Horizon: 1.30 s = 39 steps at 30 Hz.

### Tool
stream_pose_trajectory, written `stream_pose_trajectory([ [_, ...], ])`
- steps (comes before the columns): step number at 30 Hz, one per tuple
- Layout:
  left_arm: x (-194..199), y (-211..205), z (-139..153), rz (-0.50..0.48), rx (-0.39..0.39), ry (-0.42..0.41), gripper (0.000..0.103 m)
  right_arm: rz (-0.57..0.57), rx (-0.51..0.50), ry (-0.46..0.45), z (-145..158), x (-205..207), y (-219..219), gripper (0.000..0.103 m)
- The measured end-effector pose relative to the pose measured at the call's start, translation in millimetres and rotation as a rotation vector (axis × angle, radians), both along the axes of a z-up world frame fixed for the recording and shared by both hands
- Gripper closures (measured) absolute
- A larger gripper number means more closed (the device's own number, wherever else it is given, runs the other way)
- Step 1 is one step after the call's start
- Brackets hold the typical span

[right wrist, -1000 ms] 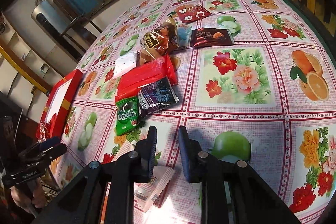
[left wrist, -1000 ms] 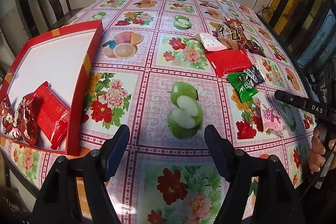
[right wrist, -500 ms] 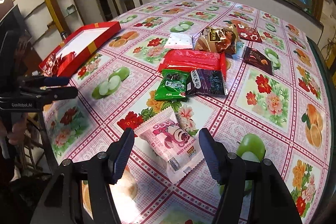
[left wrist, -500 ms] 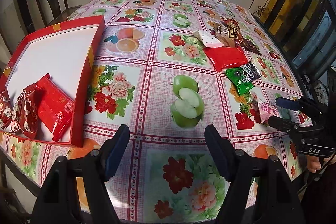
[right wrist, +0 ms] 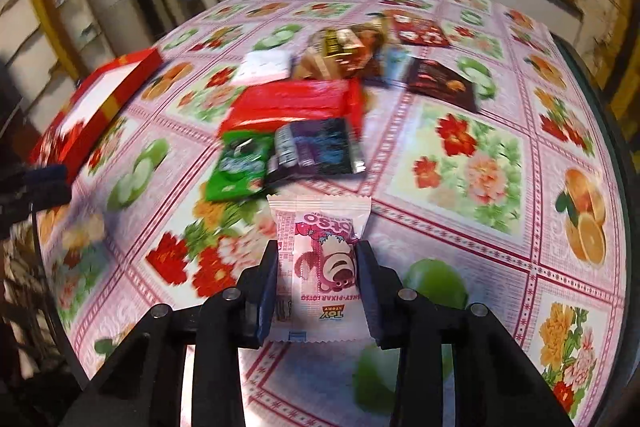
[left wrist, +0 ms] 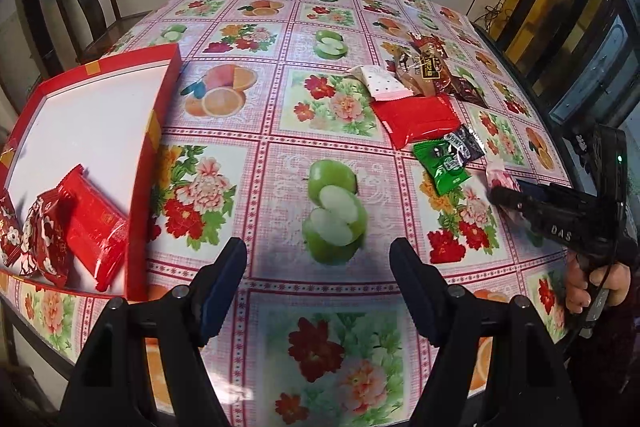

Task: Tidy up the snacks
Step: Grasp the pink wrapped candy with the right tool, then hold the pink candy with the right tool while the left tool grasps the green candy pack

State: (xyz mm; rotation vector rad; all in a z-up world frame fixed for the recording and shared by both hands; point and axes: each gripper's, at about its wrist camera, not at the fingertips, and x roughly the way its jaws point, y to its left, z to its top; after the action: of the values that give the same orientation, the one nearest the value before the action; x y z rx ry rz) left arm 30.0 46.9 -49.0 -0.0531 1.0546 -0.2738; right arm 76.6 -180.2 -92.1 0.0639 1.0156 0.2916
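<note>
The right tool [right wrist: 317, 269] has just been closing, and its jaws now press on both sides of a pink packet [right wrist: 320, 259] with a cartoon bear, which lies on the worktop [right wrist: 460, 227]. In the left wrist view this tool [left wrist: 505, 195] reaches in from the right, held by a hand [left wrist: 592, 287], with the pink packet [left wrist: 500, 179] at its tip. The left tool [left wrist: 318, 269] hangs wide open above a printed green apple, with nothing between its jaws. Just beyond the pink packet lie a green packet [right wrist: 238, 169] and a dark packet [right wrist: 320, 147], touching each other. Behind them is a long red packet [right wrist: 292, 101], then a white packet [right wrist: 264, 67] and brown wrappers [right wrist: 340, 47]. At the worktop's left edge sits a red box [left wrist: 154, 131], with three red packets [left wrist: 92, 227] in its near corner.
</note>
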Motion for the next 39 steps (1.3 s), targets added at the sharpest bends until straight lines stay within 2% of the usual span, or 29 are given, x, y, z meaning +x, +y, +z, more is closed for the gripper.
stream_pose_trajectory([
  [2, 10.0, -16.8, 1.1, 0.005, -0.01, 0.03, 0.029, -0.161, 0.091, 0.004, -0.8, 13.1, -32.3, 0.064],
  [4, 21.3, -36.6, -1.2, 0.003, -0.015, 0.067, 0.027, -0.29, 0.139, -0.019, -2.2, 21.3, -55.5, 0.064],
  [6, 31.9, -54.9, -5.9, 0.037, 0.0, 0.115, 0.026, -0.354, 0.176, -0.04, -2.5, 22.7, -71.9, 0.064],
  [8, 43.2, -70.9, -10.3, 0.044, -0.037, 0.151, 0.026, -0.386, 0.217, -0.05, -3.6, 21.3, -81.5, 0.064],
  [12, 59.2, -97.2, -17.4, 0.074, -0.091, 0.202, 0.026, -0.375, 0.205, -0.058, -1.1, 19.6, -78.1, 0.064],
  [19, 74.5, -118.6, -31.1, 0.119, -0.073, 0.215, 0.026, -0.353, 0.234, -0.046, -4.3, 19.7, -74.7, 0.064],
  [21, 78.3, -122.8, -37.2, 0.125, -0.052, 0.22, 0.026, -0.352, 0.243, -0.042, -4.7, 20.4, -75.8, 0.064],
  [24, 79.7, -127.1, -38.7, 0.121, 0.016, 0.185, 0.026, -0.356, 0.26, -0.036, -5.6, 20.6, -78.4, 0.064],
  [30, 78.2, -115.8, -41.7, 0.085, 0.106, 0.165, 0.026, -0.357, 0.272, -0.032, -5.6, 19.9, -79.7, 0.063],
  [34, 80.5, -99.1, -40.7, 0.09, 0.1, 0.164, 0.03, -0.356, 0.27, -0.032, -5.5, 20.2, -79.8, 0.063],
  [39, 82.2, -110.2, -40.7, 0.019, 0.118, 0.164, 0.03, -0.345, 0.236, -0.041, -4.9, 19.7, -76.0, 0.063],
])
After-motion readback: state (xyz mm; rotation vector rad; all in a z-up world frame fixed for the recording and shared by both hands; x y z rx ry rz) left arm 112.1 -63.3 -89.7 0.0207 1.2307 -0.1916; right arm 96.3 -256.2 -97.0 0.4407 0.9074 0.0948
